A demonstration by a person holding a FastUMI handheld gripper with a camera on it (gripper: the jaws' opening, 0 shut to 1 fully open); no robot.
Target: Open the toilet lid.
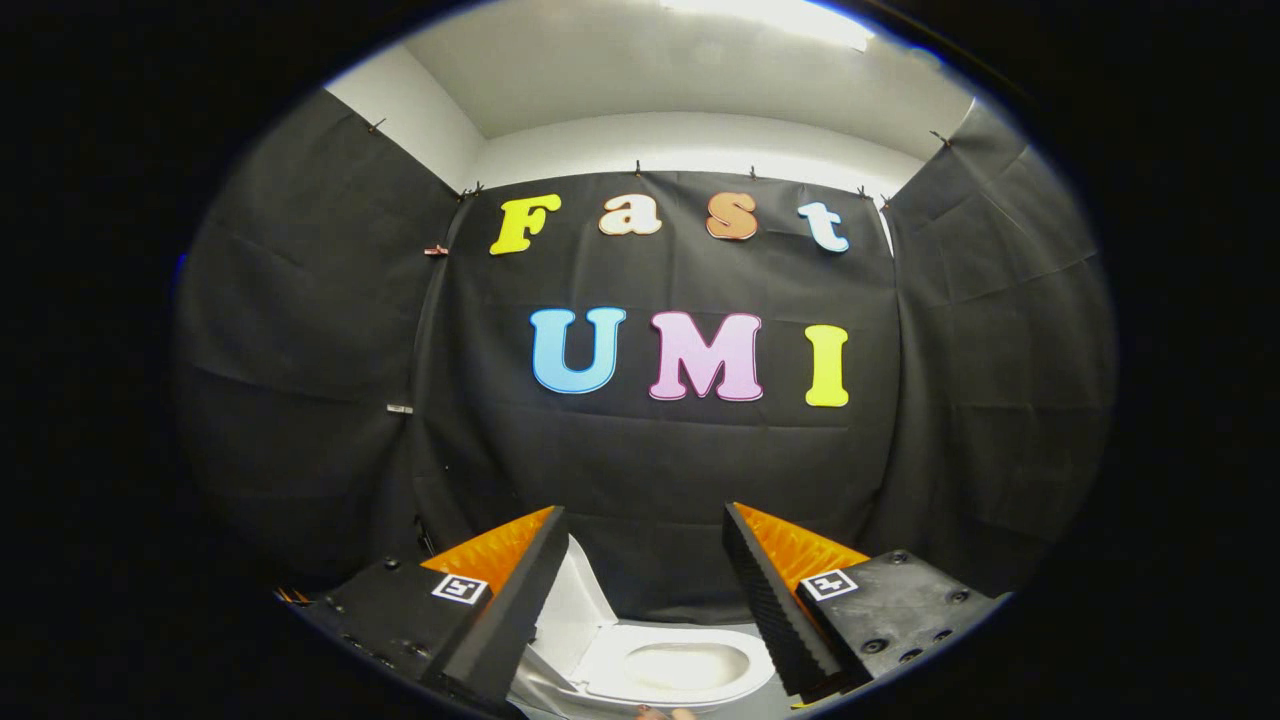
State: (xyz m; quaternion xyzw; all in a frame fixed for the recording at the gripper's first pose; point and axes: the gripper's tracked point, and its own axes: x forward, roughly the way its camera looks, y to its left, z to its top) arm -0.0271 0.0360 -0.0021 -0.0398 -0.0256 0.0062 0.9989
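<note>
1. Between the two fingers of the tongs (pixel 640 600) there is only air: they stand wide apart, holding nothing and touching nothing. The black ribbed pads (pixel 770 605) face each other across the gap, and orange backing shows behind them.
2. On top of each finger body sits a small square black-and-white marker tag (pixel 828 584). It is a coded pattern, not readable writing.
3. Just beyond and below the fingers, seen through the gap, lies the toilet (pixel 660 675). Its white seat ring and pale bowl opening are exposed to the camera.
4. The toilet lid (pixel 575 600) appears already raised. It stands roughly upright at the toilet's left side, just beside the left finger and partly hidden behind it.
5. Judging by this, the lifting step seems done or nearly so, and the tongs seem to be in the release or pull-back stage.
6. If the lid is not fully at rest, the next move calls for nudging it gently back until it leans steadily, with no squeeze. Otherwise the tongs need only draw clear without brushing it.
7. Behind the toilet hangs the black cloth wall (pixel 640 470), with a white ceiling and a bright light above.
8. No brand or label can be read on the toilet or the tongs.
</note>
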